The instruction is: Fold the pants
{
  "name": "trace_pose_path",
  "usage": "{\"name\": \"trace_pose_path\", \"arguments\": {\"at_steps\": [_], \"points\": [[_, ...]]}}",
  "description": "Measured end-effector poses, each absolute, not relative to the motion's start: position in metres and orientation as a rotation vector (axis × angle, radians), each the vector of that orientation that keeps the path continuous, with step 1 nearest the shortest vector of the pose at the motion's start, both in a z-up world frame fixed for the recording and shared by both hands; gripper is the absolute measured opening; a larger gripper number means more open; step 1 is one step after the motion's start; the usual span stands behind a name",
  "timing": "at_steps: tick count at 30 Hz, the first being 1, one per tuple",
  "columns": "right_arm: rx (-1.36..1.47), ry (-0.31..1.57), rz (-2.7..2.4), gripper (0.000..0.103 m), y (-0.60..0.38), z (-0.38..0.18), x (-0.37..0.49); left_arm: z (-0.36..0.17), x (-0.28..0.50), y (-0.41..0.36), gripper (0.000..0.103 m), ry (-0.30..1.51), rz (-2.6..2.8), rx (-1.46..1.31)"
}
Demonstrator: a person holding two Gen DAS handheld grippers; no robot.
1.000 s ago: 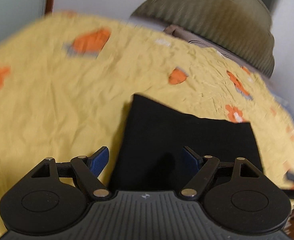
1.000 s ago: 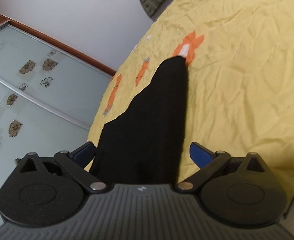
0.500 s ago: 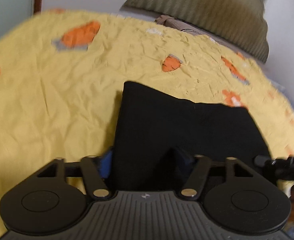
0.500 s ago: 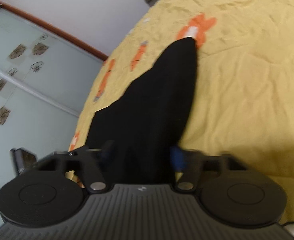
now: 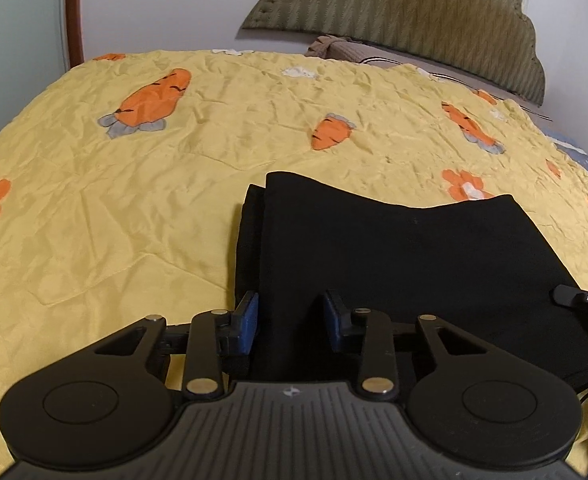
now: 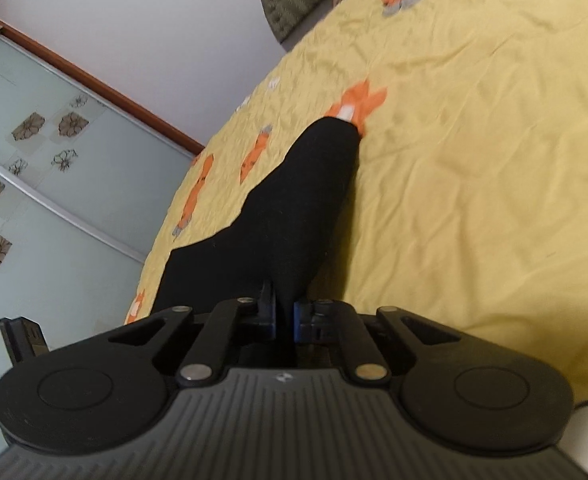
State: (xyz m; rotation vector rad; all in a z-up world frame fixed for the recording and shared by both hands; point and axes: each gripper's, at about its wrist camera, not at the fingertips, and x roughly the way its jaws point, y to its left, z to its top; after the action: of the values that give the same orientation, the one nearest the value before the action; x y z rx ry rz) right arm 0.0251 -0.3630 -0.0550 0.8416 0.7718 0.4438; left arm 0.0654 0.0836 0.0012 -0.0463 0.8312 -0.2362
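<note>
Lay folded and black on the yellow carrot-print bedspread [image 5: 142, 208], near its front edge: pants [image 5: 393, 264], well short of the padded headboard [image 5: 405, 20]. Gripped at the near right edge by the right gripper [image 6: 284, 318], blue pads just drawn in and pinching the fabric. Straddled at the near left edge by the left gripper [image 5: 290, 322], just narrowing, pads half closed around the cloth; pressing or not, could not tell.

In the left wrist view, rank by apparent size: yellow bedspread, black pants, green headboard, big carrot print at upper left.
1. yellow bedspread
2. black pants, though nearness inflates them
3. green headboard
4. big carrot print
</note>
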Motion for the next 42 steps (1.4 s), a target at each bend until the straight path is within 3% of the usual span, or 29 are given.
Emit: {"name": "trace_pose_path", "arguments": {"at_steps": [5,7,8,9,15,20,25,27,32,33,35,36,38,42], "points": [[0.829,0.791,0.443,0.010,-0.375,-0.052,0.023,-0.001,0.068,0.090,0.029,0.818,-0.191,-0.051],[0.824,0.843,0.459,0.028,-0.368,-0.058,0.029,-0.002,0.071,0.100,0.020,0.813,-0.163,-0.071],[0.813,0.851,0.465,0.048,-0.364,-0.059,0.029,-0.003,0.073,0.105,0.019,0.813,-0.142,-0.076],[0.812,0.838,0.469,0.058,-0.362,-0.058,0.028,-0.005,0.075,0.110,0.015,0.818,-0.118,-0.074],[0.802,0.757,0.473,0.079,-0.376,-0.046,0.009,-0.003,0.073,0.126,0.012,0.818,-0.114,-0.128],[0.951,0.765,0.492,0.080,-0.406,-0.061,0.016,0.026,0.055,0.094,0.012,0.712,-0.253,-0.110],[1.016,0.761,0.493,0.080,-0.409,-0.073,0.045,0.029,0.053,0.031,0.018,0.702,-0.339,0.092],[1.027,0.755,0.514,0.080,-0.407,-0.074,0.059,0.012,0.064,0.014,0.034,0.762,-0.308,0.166],[0.990,0.767,0.516,0.078,-0.398,-0.074,0.100,-0.002,0.066,0.001,0.042,0.774,-0.272,0.231],[0.953,0.779,0.496,0.063,-0.394,-0.072,0.106,0.005,0.066,-0.004,0.043,0.760,-0.277,0.239],[0.904,0.816,0.467,0.055,-0.387,-0.070,0.110,0.019,0.069,-0.015,0.048,0.727,-0.323,0.240],[0.909,0.820,0.489,0.056,-0.385,-0.071,0.107,0.027,0.072,-0.020,0.061,0.721,-0.352,0.235],[0.904,0.825,0.526,0.063,-0.383,-0.073,0.091,0.042,0.081,-0.037,0.077,0.715,-0.409,0.211],[0.920,0.804,0.567,0.067,-0.382,-0.074,0.043,0.059,0.099,-0.099,0.080,0.781,-0.596,0.272]]}}
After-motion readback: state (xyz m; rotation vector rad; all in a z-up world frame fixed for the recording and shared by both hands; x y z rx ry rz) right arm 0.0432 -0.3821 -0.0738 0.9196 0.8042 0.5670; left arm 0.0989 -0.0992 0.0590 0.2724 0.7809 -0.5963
